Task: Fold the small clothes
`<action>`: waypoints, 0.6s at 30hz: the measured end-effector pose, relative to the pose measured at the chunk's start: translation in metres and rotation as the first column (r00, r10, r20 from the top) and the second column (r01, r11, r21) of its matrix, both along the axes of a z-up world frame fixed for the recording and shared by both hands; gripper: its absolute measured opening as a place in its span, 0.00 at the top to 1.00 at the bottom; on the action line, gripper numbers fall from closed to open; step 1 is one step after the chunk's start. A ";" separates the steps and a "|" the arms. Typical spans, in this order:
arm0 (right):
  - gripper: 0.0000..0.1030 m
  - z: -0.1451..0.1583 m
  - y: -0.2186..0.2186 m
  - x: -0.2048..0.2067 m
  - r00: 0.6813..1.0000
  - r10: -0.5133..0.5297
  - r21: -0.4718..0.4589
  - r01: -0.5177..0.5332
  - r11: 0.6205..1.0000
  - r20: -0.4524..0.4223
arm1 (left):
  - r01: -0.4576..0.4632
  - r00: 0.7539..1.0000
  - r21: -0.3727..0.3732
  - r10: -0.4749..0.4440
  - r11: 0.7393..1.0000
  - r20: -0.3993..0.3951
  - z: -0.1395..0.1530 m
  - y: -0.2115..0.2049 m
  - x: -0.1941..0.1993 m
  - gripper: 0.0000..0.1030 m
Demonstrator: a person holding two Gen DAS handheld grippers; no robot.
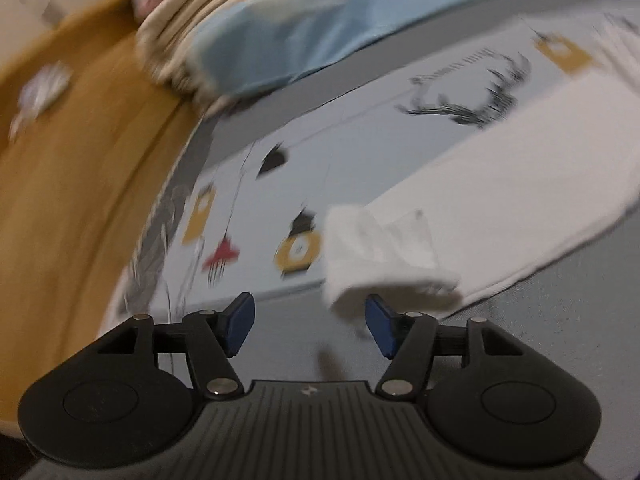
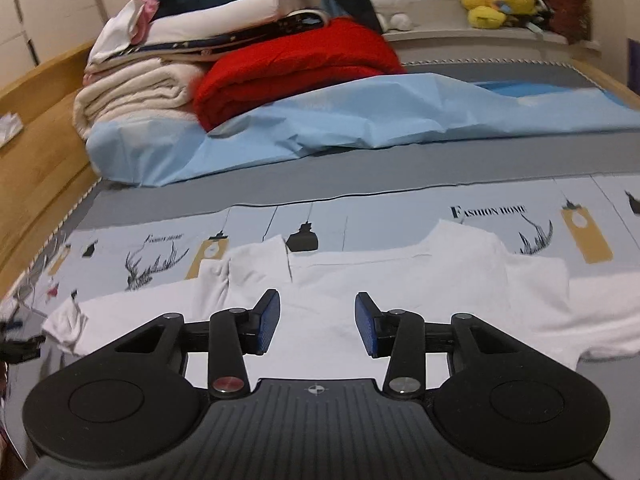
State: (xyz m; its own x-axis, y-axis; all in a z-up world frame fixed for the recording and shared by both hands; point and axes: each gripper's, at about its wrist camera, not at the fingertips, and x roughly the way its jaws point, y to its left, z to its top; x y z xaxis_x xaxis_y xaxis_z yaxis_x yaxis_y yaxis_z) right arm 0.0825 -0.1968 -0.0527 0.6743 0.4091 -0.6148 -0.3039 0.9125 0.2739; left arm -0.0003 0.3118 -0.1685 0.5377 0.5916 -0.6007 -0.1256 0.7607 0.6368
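A white long-sleeved top [image 2: 360, 280] lies spread flat on the printed bed sheet [image 2: 400, 212], its sleeves reaching out left and right. My right gripper [image 2: 316, 320] hovers over the middle of the top, open, with nothing between its blue pads [image 2: 268, 320]. In the blurred left wrist view the top's sleeve [image 1: 500, 184] runs in from the right and ends in a rumpled cuff [image 1: 380, 260]. My left gripper [image 1: 310, 322] is open just short of that cuff. Its right pad [image 1: 380, 324] sits by the cuff's edge, and only grey sheet shows between the pads.
A light blue cover [image 2: 360, 124] lies bunched across the bed behind the top. Behind it are a red blanket [image 2: 296, 64] and a stack of folded cream and white bedding [image 2: 132, 92]. A wooden bed frame [image 2: 36, 152] runs along the left. Plush toys [image 2: 496, 0] sit at the back.
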 end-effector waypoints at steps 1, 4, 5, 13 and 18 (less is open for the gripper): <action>0.57 -0.002 0.004 0.000 1.000 0.007 -0.011 -0.007 1.000 0.000 | 0.041 0.999 0.045 -0.041 0.998 -0.012 -0.005 -0.007 0.007 0.34; 0.57 -0.012 0.009 0.006 0.999 0.020 0.009 -0.020 1.000 -0.040 | 0.115 0.993 0.125 -0.110 0.985 -0.048 -0.022 -0.024 0.026 0.56; 0.57 -0.017 0.009 0.008 0.998 0.016 0.025 -0.015 1.000 -0.063 | 0.114 0.992 0.108 -0.107 0.988 -0.067 -0.022 -0.026 0.035 0.73; 0.66 -0.039 -0.015 0.019 0.978 -0.054 0.152 0.086 0.985 -0.202 | -0.006 0.990 -0.266 0.042 0.964 0.132 0.051 -0.072 0.086 0.97; 0.67 -0.043 -0.037 0.023 0.960 -0.127 0.205 0.180 0.962 -0.250 | 0.182 0.924 -0.615 0.079 0.767 0.373 0.118 -0.173 0.111 0.97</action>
State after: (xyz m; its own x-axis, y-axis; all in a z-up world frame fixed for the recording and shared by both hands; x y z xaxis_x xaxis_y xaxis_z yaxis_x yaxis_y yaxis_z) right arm 0.1056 -0.2337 -0.0961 0.5893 0.4565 -0.6665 -0.0684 0.8503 0.5219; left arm 0.1109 0.1391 -0.0505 0.8062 0.1142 -0.5804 -0.1907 0.9790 -0.0722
